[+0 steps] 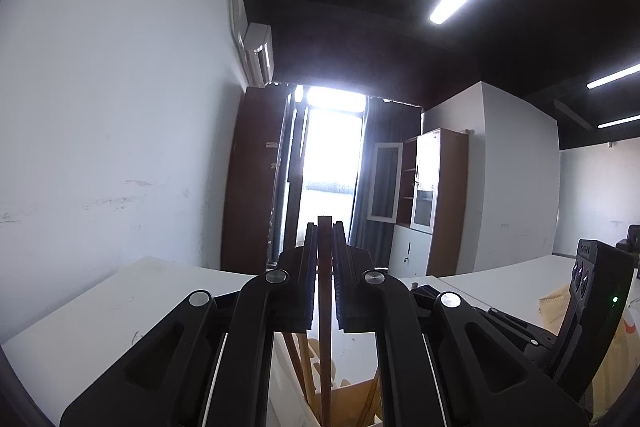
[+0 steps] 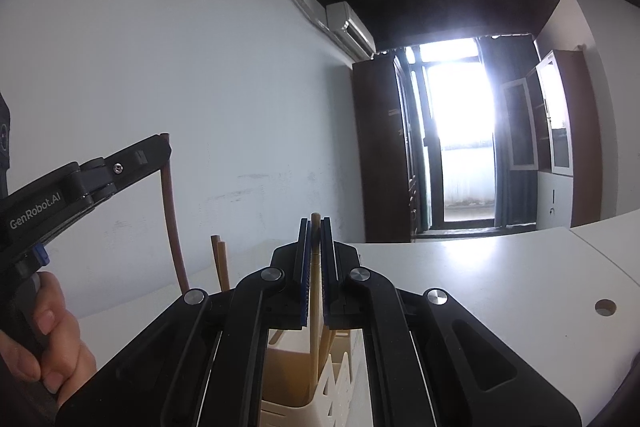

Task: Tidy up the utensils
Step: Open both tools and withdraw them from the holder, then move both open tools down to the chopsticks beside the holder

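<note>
While both jaws point level, each pinches an upright chopstick.

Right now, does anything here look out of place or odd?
Nothing looks spilled or broken. Each gripper simply pinches one upright chopstick: the left gripper a dark chopstick, the right gripper a pale chopstick, above a cream holder.

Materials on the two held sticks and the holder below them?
Dark chopstick in the left gripper: likely lacquered wood, reddish-brown, smooth. Pale chopstick in the right gripper: probably bamboo, matte tan. Utensil holder: cream plastic, moulded cut-outs.
</note>
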{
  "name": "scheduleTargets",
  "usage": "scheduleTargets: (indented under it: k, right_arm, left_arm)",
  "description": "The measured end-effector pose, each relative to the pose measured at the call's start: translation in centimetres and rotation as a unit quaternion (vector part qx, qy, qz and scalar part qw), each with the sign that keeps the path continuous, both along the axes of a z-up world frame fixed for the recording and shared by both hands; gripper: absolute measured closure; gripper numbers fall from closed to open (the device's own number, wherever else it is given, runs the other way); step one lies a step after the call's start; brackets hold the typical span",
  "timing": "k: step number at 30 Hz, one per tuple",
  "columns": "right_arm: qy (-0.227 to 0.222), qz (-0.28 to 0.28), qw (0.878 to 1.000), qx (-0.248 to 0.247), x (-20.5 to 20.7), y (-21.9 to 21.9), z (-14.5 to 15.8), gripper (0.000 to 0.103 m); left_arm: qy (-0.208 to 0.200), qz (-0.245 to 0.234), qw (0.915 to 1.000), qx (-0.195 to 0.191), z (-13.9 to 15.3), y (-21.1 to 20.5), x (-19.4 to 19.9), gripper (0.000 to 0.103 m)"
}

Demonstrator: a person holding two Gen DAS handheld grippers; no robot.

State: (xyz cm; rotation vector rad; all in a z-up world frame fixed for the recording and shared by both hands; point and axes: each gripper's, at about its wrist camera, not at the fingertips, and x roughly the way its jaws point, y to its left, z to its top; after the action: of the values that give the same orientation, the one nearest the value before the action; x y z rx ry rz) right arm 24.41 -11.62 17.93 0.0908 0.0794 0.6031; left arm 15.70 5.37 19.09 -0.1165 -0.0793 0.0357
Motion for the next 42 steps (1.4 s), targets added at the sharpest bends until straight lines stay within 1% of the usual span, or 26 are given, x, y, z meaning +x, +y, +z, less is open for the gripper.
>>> scheduleTargets:
  k: [8,12,14,18,22,23,25,29,30,31,32,33,37,39,42]
  right_arm:
    - [0.024,0.000,0.999,-0.026,-0.5,0.2,-0.7,0.098]
    - [0.030,0.007,0.999,-0.038,-0.6,0.3,-0.9,0.098]
    - [0.028,0.001,0.999,-0.041,-0.8,0.1,-0.8,0.097]
    - [0.047,-0.002,0.998,-0.033,-0.5,-0.5,-0.7,0.097]
    - [0.054,-0.010,0.998,-0.038,-0.4,-0.7,-1.1,0.096]
    - [0.056,-0.010,0.998,-0.039,-0.4,-0.8,-1.1,0.095]
    - [0.058,-0.011,0.997,-0.040,-0.4,-0.8,-1.2,0.084]
    - [0.061,-0.014,0.997,-0.044,-0.9,-0.8,-1.4,0.084]
    - [0.063,-0.016,0.997,-0.045,-1.0,-0.8,-1.5,0.081]
    - [0.063,-0.022,0.997,-0.050,-1.1,-0.7,-1.5,0.075]
    - [0.060,-0.031,0.996,-0.057,-1.4,-0.5,-1.7,0.072]
    - [0.058,-0.034,0.996,-0.065,-1.7,-0.4,-1.9,0.070]
    - [0.076,-0.029,0.993,-0.087,-2.6,0.1,-2.9,0.064]
    - [0.081,-0.027,0.991,-0.099,-3.2,0.3,-3.5,0.057]
    - [0.088,-0.026,0.989,-0.115,-4.0,0.5,-4.0,0.056]
  left_arm:
    - [0.021,-0.005,0.9998,0.002,-1.2,0.6,0.2,0.096]
    - [0.047,-0.014,0.9988,0.007,-1.7,0.5,0.5,0.096]
    - [0.047,-0.019,0.9987,-0.001,-1.6,0.7,0.3,0.096]
    - [0.047,-0.019,0.9987,-0.009,-1.4,1.1,-0.2,0.094]
    - [0.053,-0.020,0.9983,-0.017,-1.3,1.3,-0.5,0.094]
    - [0.053,-0.019,0.9982,-0.017,-1.3,1.3,-0.6,0.094]
    - [0.056,-0.017,0.9982,-0.015,-1.3,1.1,-0.9,0.092]
    - [0.066,-0.007,0.9978,-0.009,-1.4,0.7,-1.5,0.084]
    - [0.075,-0.001,0.9971,-0.005,-1.5,0.6,-1.5,0.082]
    - [0.092,0.004,0.9958,0.002,-1.7,0.4,-1.4,0.078]
    - [0.112,0.010,0.9935,0.013,-2.0,0.1,-1.3,0.074]
    - [0.127,0.017,0.9915,0.021,-2.3,0.1,-1.3,0.074]
    - [0.167,0.015,0.9857,0.018,-3.5,0.6,-1.8,0.072]
    - [0.182,0.017,0.9830,0.017,-4.2,0.7,-2.1,0.070]
    - [0.202,0.019,0.9790,0.025,-5.1,0.6,-2.4,0.069]
